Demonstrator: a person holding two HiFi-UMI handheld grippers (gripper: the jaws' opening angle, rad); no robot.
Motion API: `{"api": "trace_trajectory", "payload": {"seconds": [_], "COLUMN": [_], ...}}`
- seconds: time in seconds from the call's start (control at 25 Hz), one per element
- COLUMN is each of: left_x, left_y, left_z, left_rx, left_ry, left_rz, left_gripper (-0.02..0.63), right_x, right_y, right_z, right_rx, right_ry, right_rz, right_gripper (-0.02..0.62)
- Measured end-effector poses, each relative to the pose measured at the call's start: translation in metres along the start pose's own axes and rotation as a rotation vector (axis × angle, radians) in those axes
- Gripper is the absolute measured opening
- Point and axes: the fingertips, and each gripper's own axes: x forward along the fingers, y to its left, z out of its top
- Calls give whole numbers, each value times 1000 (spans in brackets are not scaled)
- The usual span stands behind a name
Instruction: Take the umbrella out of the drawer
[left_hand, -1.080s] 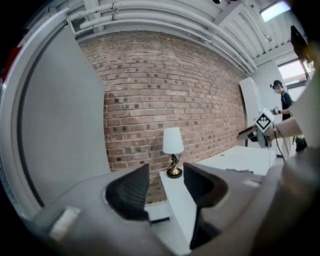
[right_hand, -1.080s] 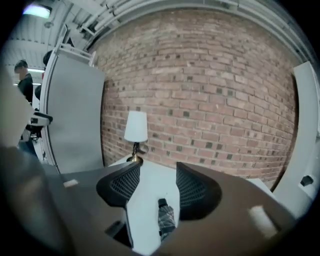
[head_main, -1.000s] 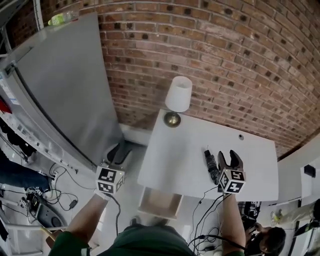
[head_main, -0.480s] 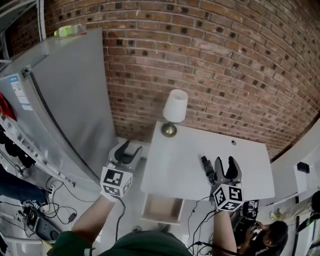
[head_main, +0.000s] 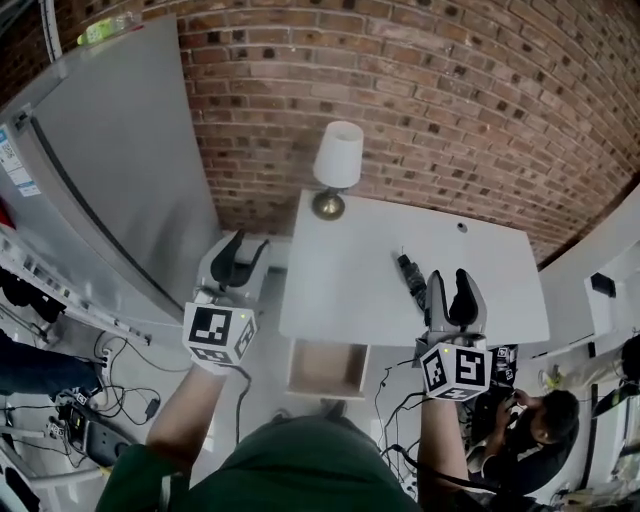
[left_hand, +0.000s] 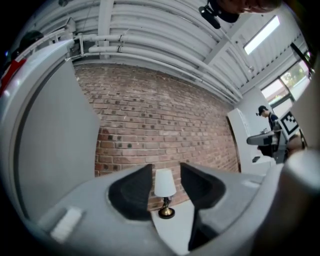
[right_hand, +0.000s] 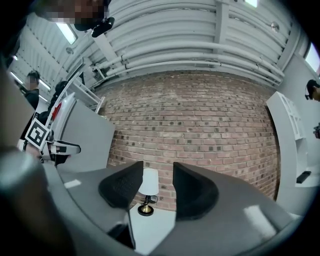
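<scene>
**Umbrella out on the tabletop; drawer open; both grippers empty.**

We find the umbrella (head_main: 408, 276) lying on the white tabletop (head_main: 350, 270), clear of the open drawer (head_main: 325, 368), which looks empty to us. On the left gripper (head_main: 248, 245) and the right gripper (head_main: 450, 280) the fingers stand apart, having just been closing a little, with nothing between them. Only the far lamp (head_main: 336, 165) shows through the gaps. Risks, as we judge: the right gripper hangs just beside the umbrella in the head view, so a careless sweep could roll it off. The drawer juts out and could get bumped.
</scene>
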Motion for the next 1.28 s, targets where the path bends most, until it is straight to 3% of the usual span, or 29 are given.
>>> {"api": "trace_trajectory", "payload": {"seconds": [0.96, 1.28], "left_x": [14, 18], "left_y": [-18, -18], "left_z": [-25, -30], "left_rx": [-30, -36], "left_ry": [62, 73], "left_rz": [11, 21], "left_gripper": [166, 158], "right_x": [8, 9], "right_y": [-13, -18], "right_z": [-25, -23], "right_rx": [4, 38], "right_ry": [93, 36], "right_rz": [44, 64], "right_gripper": [175, 173]}}
